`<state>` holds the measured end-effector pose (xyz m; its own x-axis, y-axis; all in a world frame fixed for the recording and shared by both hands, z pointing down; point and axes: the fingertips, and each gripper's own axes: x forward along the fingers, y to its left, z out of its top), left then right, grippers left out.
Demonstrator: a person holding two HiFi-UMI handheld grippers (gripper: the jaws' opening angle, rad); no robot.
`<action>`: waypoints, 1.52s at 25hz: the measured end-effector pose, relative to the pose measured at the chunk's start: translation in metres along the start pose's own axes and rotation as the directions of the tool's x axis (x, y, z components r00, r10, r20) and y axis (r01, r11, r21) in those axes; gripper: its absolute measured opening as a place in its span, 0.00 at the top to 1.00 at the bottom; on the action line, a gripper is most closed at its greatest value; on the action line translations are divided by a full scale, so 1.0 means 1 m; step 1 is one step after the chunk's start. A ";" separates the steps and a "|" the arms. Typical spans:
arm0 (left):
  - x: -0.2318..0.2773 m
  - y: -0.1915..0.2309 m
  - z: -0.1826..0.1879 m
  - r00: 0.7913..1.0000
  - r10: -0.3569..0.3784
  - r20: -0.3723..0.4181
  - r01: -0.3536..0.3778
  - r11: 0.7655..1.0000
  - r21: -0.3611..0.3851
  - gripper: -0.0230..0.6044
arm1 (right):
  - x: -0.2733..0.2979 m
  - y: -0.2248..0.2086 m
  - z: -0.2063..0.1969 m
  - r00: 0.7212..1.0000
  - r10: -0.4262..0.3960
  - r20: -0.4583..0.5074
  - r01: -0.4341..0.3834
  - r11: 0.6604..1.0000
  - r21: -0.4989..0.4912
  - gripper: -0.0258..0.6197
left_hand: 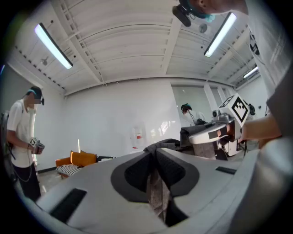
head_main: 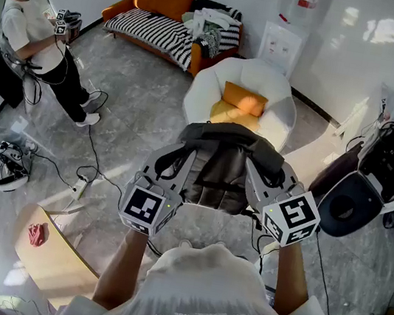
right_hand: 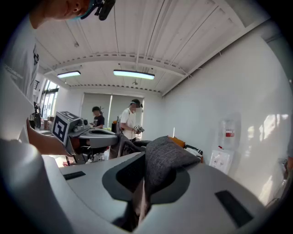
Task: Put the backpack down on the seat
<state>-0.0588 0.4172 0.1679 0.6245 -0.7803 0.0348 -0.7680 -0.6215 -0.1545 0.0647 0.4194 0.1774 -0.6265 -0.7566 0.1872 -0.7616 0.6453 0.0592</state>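
Observation:
A dark grey backpack [head_main: 219, 166] hangs in the air between my two grippers, in front of my chest. My left gripper [head_main: 179, 159] is shut on its left shoulder strap [left_hand: 158, 192], the fabric pinched between the jaws. My right gripper [head_main: 258, 169] is shut on the grey fabric [right_hand: 160, 169] at the bag's right side. Beyond the bag stands the seat, a round white armchair [head_main: 284, 104] with an orange cushion [head_main: 241, 102] on it.
An orange sofa [head_main: 175, 26] with a striped cover and clothes stands at the back wall. A person [head_main: 34, 36] holding grippers stands at the left. A black round stool [head_main: 350, 205] is at the right, a wooden table [head_main: 54, 252] at the lower left. Cables cross the floor.

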 end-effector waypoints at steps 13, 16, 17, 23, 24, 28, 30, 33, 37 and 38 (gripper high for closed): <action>0.007 0.008 -0.001 0.999 0.035 0.005 -0.034 0.997 -0.073 0.89 | 0.009 -0.007 -0.001 0.997 0.070 0.014 -0.070 0.997 0.016 0.91; 0.017 0.001 -0.004 0.998 0.060 -0.008 -0.061 0.995 -0.079 0.89 | 0.008 -0.019 -0.007 0.995 0.096 0.010 -0.097 0.995 0.029 0.91; 0.019 -0.002 -0.006 0.998 0.067 -0.011 -0.068 0.994 -0.083 0.89 | 0.007 -0.023 -0.010 0.994 0.106 0.008 -0.106 0.994 0.033 0.91; 0.025 -0.024 -0.025 0.993 0.106 -0.044 -0.110 0.988 -0.112 0.90 | -0.004 -0.033 -0.030 0.986 0.164 0.002 -0.164 0.986 0.040 0.91; 0.026 -0.027 -0.026 0.993 0.112 -0.045 -0.116 0.986 -0.116 0.90 | -0.005 -0.035 -0.031 0.986 0.168 0.006 -0.168 0.985 0.039 0.91; 0.028 -0.040 -0.033 0.991 0.120 -0.055 -0.127 0.982 -0.138 0.90 | -0.010 -0.042 -0.037 0.984 0.176 0.013 -0.176 0.983 0.055 0.91; 0.031 -0.044 -0.036 0.991 0.117 -0.061 -0.125 0.982 -0.143 0.90 | -0.013 -0.046 -0.041 0.984 0.176 0.012 -0.176 0.983 0.055 0.91; 0.042 -0.047 -0.036 0.992 0.110 -0.063 -0.118 0.984 -0.132 0.89 | -0.015 -0.057 -0.043 0.985 0.172 0.016 -0.173 0.983 0.064 0.91; 0.059 -0.046 -0.036 0.993 0.098 -0.066 -0.105 0.988 -0.115 0.89 | -0.012 -0.073 -0.041 0.984 0.175 0.019 -0.176 0.978 0.112 0.91; 0.065 -0.042 -0.036 0.993 0.096 -0.066 -0.103 0.988 -0.114 0.89 | -0.008 -0.077 -0.040 0.985 0.173 0.015 -0.173 0.979 0.108 0.91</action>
<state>0.0088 0.3903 0.2117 0.5371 -0.8393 0.0844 -0.8395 -0.5416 -0.0441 0.1348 0.3801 0.2102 -0.7509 -0.6354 0.1799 -0.6550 0.7513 -0.0806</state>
